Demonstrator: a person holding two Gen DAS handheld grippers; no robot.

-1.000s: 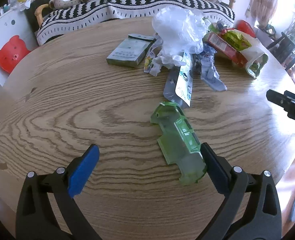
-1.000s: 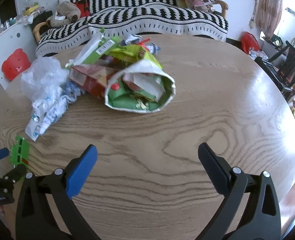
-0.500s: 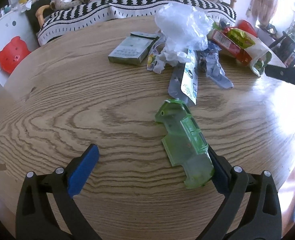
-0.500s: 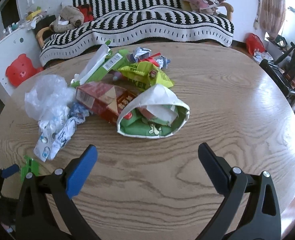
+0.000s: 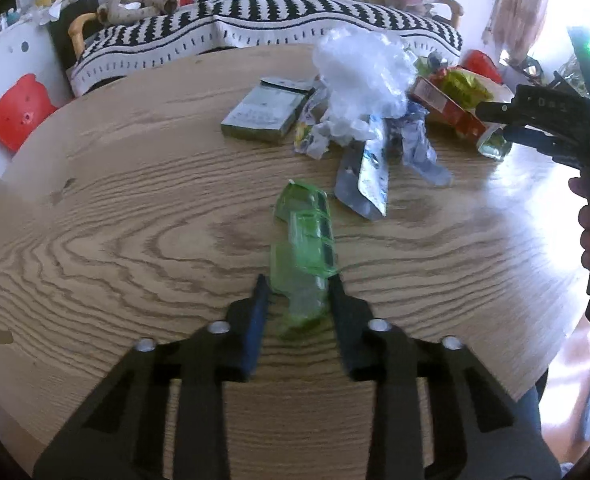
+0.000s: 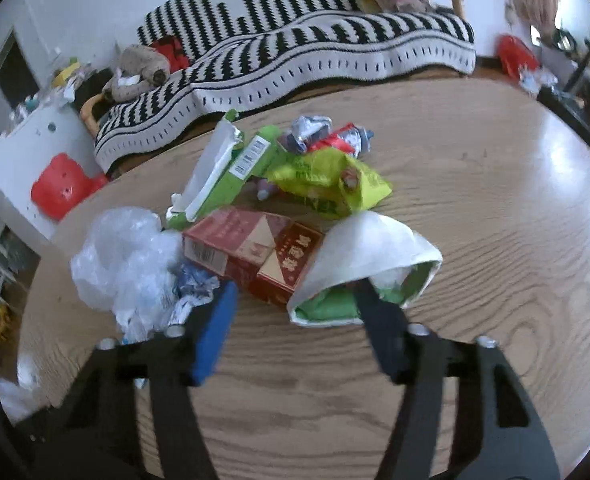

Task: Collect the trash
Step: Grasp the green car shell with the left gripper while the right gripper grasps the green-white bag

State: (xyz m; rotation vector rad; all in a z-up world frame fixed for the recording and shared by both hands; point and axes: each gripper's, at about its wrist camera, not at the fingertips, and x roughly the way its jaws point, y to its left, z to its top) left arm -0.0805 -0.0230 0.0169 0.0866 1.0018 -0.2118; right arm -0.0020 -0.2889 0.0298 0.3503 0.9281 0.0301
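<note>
My left gripper (image 5: 297, 290) is shut on the near end of a clear green plastic tray (image 5: 305, 236) that lies on the round wooden table (image 5: 115, 220). Beyond it lie a silver pouch (image 5: 365, 184), a crumpled clear bag (image 5: 365, 76) and a grey-green box (image 5: 265, 114). My right gripper (image 6: 295, 300) is partly closed around the near rim of a white bag with green lining (image 6: 367, 270); its right finger (image 6: 379, 320) overlaps the bag's mouth. A red box (image 6: 255, 252) and green wrappers (image 6: 327, 184) lie just behind.
A striped sofa (image 6: 315, 52) runs behind the table. A white shelf with a red bear shape (image 6: 61, 190) stands at left. The right gripper and hand show at the right edge of the left wrist view (image 5: 555, 120). Bare wood lies right of the trash pile (image 6: 515, 240).
My left gripper has closed from wide open onto the green tray. My right gripper has moved forward to the white bag and its jaws have narrowed around the bag's rim.
</note>
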